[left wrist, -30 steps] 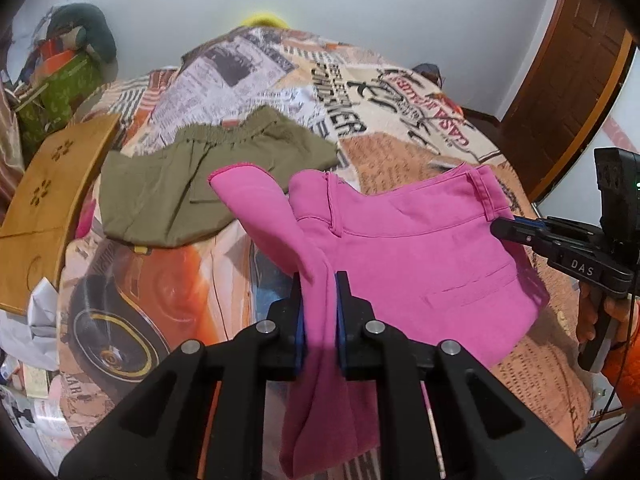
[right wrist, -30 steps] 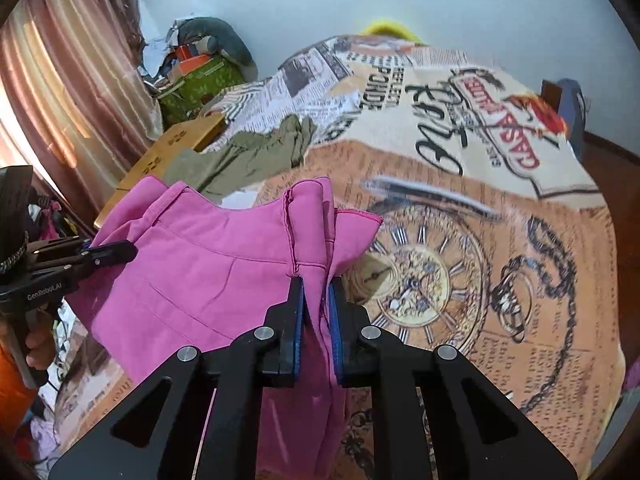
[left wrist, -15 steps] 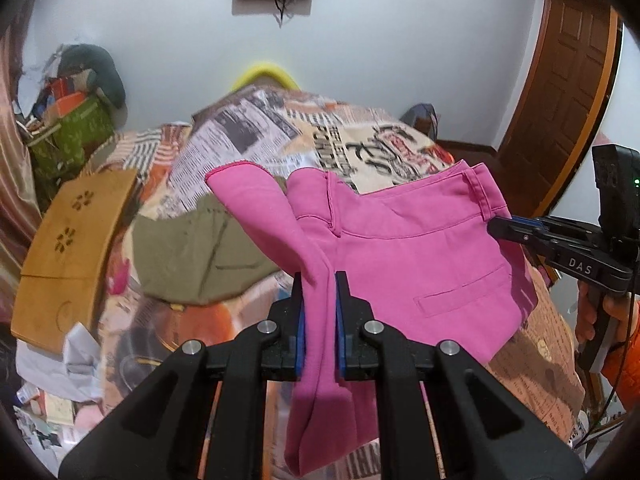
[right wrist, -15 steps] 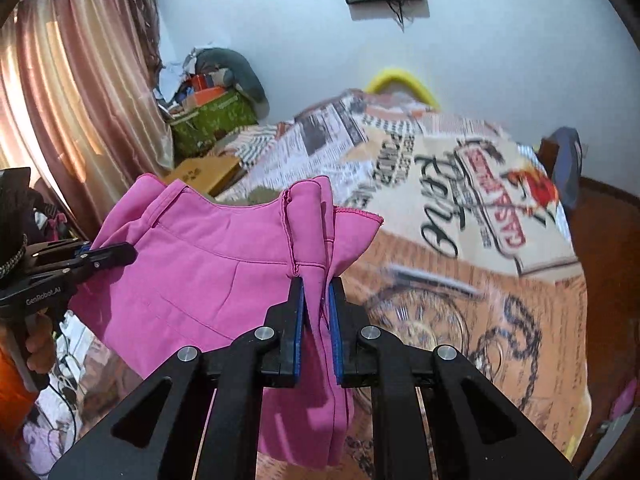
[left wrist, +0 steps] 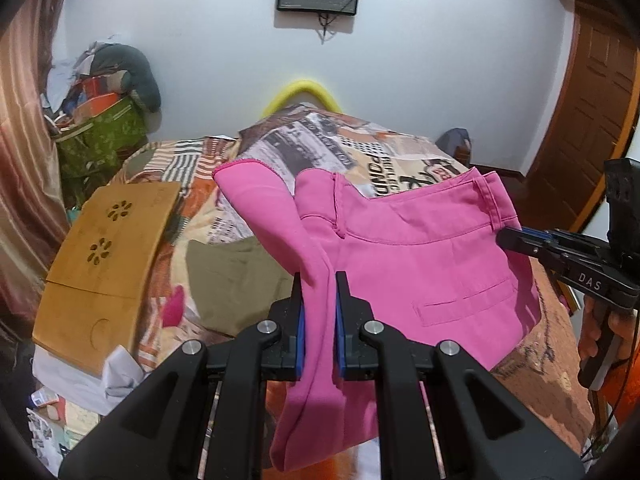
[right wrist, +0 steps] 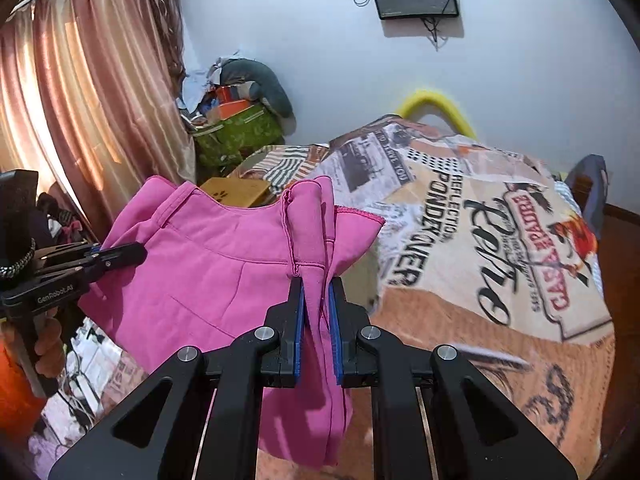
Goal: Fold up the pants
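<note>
a: what are the pants (left wrist: 424,264) like?
b: bright pink, short-legged, with a welt pocket and a belt-looped waistband.
a: and their pose?
b: lifted clear of the bed, stretched broad and fairly flat, waistband toward twelve o'clock, hems hanging toward six. one waist corner is bunched into a narrow fold at centre, the other pulled out toward three o'clock in the left wrist view.

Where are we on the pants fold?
Early. Done: both grippers have hold of the pink pants. In hand: left gripper and right gripper are shut on bunched fabric, holding the pants spread above the bed. Left: every fold; none shows yet.
</note>
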A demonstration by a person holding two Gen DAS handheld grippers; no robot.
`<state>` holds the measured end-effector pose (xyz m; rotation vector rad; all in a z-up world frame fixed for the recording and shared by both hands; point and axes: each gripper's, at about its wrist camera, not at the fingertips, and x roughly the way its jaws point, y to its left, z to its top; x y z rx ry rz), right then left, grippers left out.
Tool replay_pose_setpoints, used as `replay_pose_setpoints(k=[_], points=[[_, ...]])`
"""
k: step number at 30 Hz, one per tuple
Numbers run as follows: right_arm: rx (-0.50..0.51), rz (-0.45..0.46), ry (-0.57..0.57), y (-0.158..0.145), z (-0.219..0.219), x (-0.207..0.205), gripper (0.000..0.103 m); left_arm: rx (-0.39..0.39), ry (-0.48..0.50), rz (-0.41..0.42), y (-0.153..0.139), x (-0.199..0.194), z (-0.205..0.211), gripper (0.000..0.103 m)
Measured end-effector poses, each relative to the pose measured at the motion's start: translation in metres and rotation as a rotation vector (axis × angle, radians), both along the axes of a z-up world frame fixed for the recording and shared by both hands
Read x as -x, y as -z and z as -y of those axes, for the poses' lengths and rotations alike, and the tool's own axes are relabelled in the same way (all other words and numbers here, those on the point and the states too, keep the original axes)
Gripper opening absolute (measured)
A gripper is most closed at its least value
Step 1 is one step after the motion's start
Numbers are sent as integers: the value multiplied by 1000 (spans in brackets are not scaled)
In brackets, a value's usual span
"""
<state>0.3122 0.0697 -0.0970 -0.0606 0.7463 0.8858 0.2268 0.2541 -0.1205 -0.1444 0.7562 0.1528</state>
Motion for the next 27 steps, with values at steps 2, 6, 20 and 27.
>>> replay_pose_setpoints(k=[2, 6, 20, 27], points=[[9, -5, -7, 4, -12, -6, 10, -6, -9, -2, 3, -5, -10, 11], [28, -7, -13, 14, -40, -20, 10, 1, -32, -10, 16, -20, -35, 11], [142, -73, -18, 83, -116, -70, 10, 82, -87, -116, 108, -93, -113, 11], [260, -102, -30, 123, -135, -81, 10, 101, -114, -247, 172, -122, -127, 12]])
